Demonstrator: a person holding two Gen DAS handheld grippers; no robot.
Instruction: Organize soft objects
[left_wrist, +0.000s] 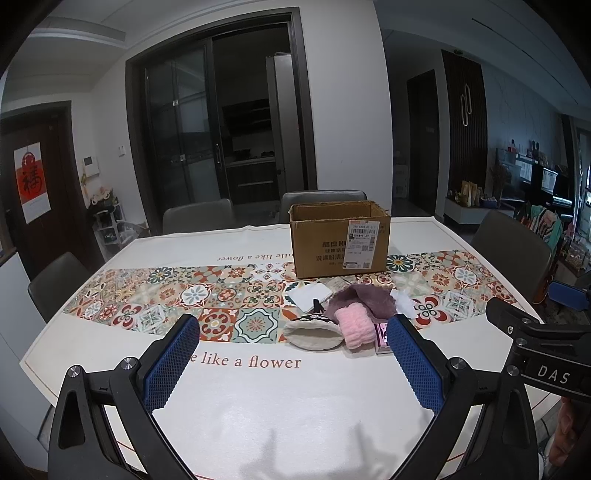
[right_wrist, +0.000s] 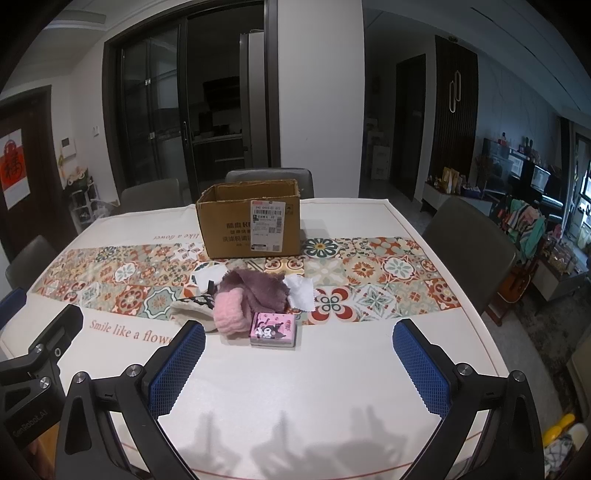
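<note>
Both grippers hover over the near edge of the surface (right_wrist: 369, 369), short of the pile. Left gripper (left_wrist: 295, 365): jaws spread wide, nothing held. Right gripper (right_wrist: 299, 365): same, wide and empty.

The soft items lie heaped just in front of the open cardboard box (right_wrist: 251, 221): pink roll (right_wrist: 229, 314) on the mauve cloth (right_wrist: 262, 291), cream pouch (right_wrist: 192, 310) alongside, white cloth (right_wrist: 299, 291) beside it.

Risks, as I judge them:
- Overlap: one pinch may drag a neighbour along.
- The pink printed packet (right_wrist: 273, 328) touches the pile and could get swept up with it.
- Limp cloth could snag on the box rim.
</note>
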